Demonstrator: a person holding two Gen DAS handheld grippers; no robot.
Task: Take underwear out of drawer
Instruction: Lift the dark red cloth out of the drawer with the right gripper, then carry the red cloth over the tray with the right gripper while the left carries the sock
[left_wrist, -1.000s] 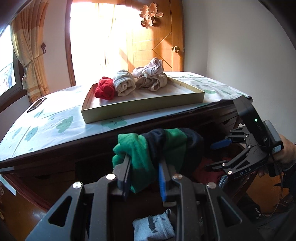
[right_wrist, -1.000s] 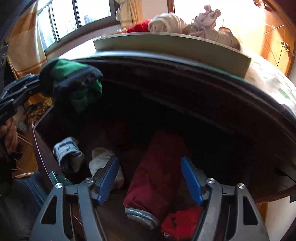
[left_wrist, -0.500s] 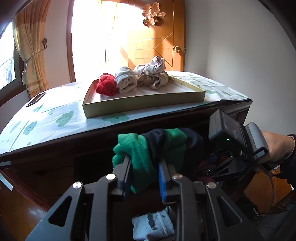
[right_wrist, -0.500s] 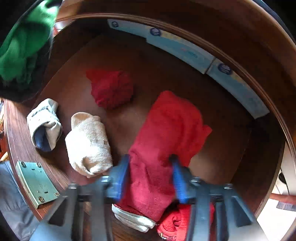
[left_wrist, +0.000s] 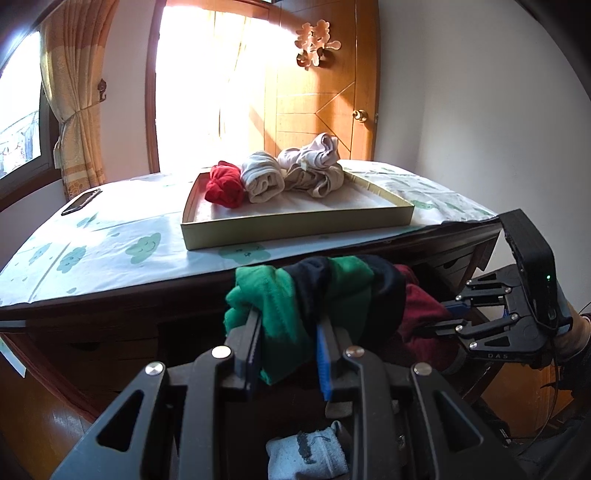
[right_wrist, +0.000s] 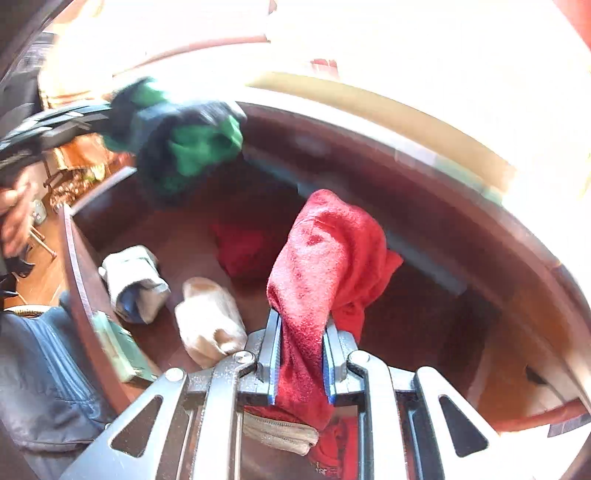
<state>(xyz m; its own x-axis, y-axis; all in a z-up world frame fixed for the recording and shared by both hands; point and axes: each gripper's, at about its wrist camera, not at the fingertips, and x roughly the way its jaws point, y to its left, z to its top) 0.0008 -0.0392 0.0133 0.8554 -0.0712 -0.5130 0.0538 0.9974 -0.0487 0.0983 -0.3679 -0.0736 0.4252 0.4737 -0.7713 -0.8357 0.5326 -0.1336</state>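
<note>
While the right gripper (right_wrist: 301, 363) is clamping, jaws having just been closing, on only the near end of the red underwear (right_wrist: 325, 258), the loose far end is flopping toward one o'clock and is likely risking a snag on the drawer (right_wrist: 79, 266) wall or a slip out. Farther off at ten o'clock, the left gripper (left_wrist: 286, 354) is pinching the green and navy underwear (left_wrist: 314, 291) above the drawer, risking tangling, while the tray (left_wrist: 295, 229) is waiting at twelve o'clock.
</note>
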